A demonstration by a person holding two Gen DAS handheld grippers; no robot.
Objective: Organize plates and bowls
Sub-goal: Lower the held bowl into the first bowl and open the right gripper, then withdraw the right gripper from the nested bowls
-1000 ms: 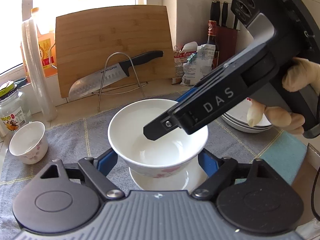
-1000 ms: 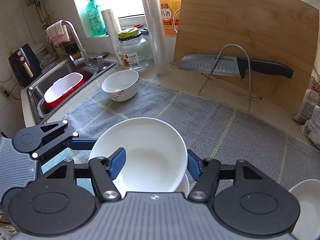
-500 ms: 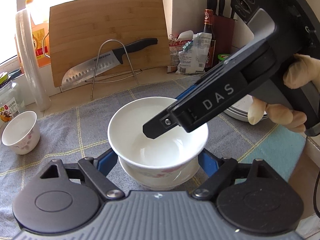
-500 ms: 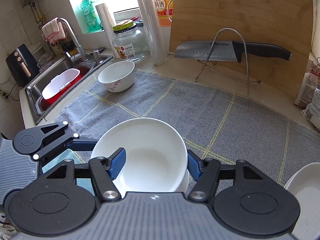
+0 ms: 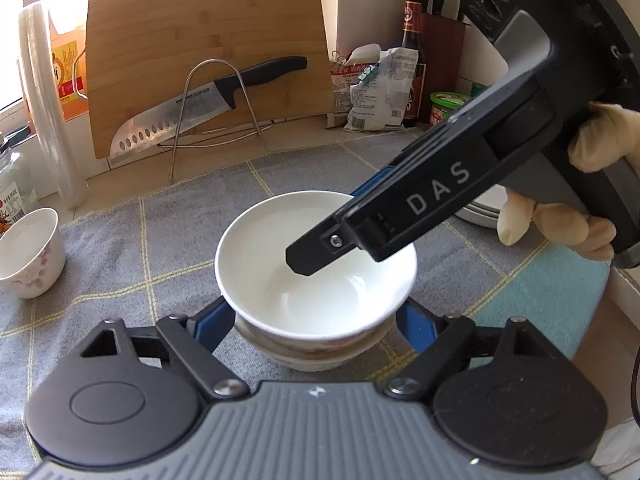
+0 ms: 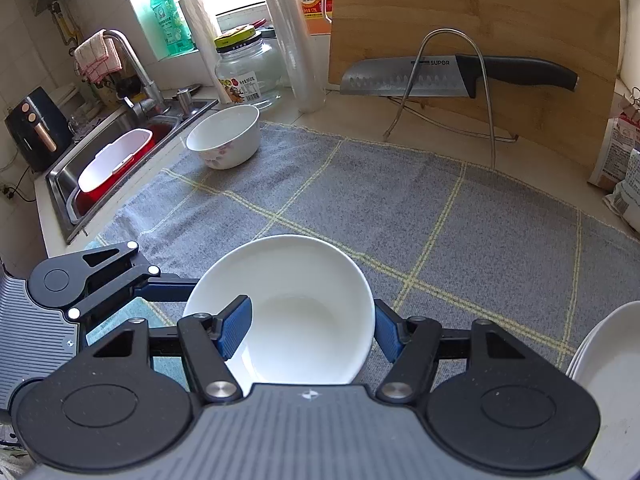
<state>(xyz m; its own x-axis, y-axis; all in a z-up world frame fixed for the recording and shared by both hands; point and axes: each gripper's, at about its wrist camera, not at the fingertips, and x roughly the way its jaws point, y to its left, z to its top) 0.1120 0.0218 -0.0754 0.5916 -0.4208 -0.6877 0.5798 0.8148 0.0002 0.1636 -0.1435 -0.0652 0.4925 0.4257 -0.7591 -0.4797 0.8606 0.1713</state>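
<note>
Two stacked bowls: a white upper bowl (image 5: 312, 280) sits nested in a lower bowl (image 5: 304, 354) with a pink floral print, directly in front of both grippers.
Left gripper (image 5: 314, 318): held at medium width, its blue pads (image 5: 212, 320) against opposite sides of the upper bowl just under the rim, gripping it.
Right gripper (image 6: 311, 316): comes in from the right of the left gripper and slants down over the stack. Its jaws stand wide, one finger dipping inside the upper bowl and the other outside the opposite wall. It does not pinch the wall.
Gloved hand (image 5: 560, 228): wrapped around the right gripper's handle, behind the stack.
Third bowl (image 6: 224, 136): a white floral bowl, upright and empty, ahead and to the left of the right gripper, well apart from the stack, at the cloth's far edge near the sink (image 6: 100, 148).
Plates (image 6: 608, 380): a white stack close to the right gripper's right side, partly cut off by the frame.
Cloth (image 6: 400, 200): grey with yellow lines, lying under the stack and spreading ahead of both grippers.
Backdrop ahead: a bamboo cutting board (image 6: 480, 12) leans upright, with a SUPOR knife (image 6: 404, 76) resting across a wire rack (image 6: 448, 40) in front of it.
</note>
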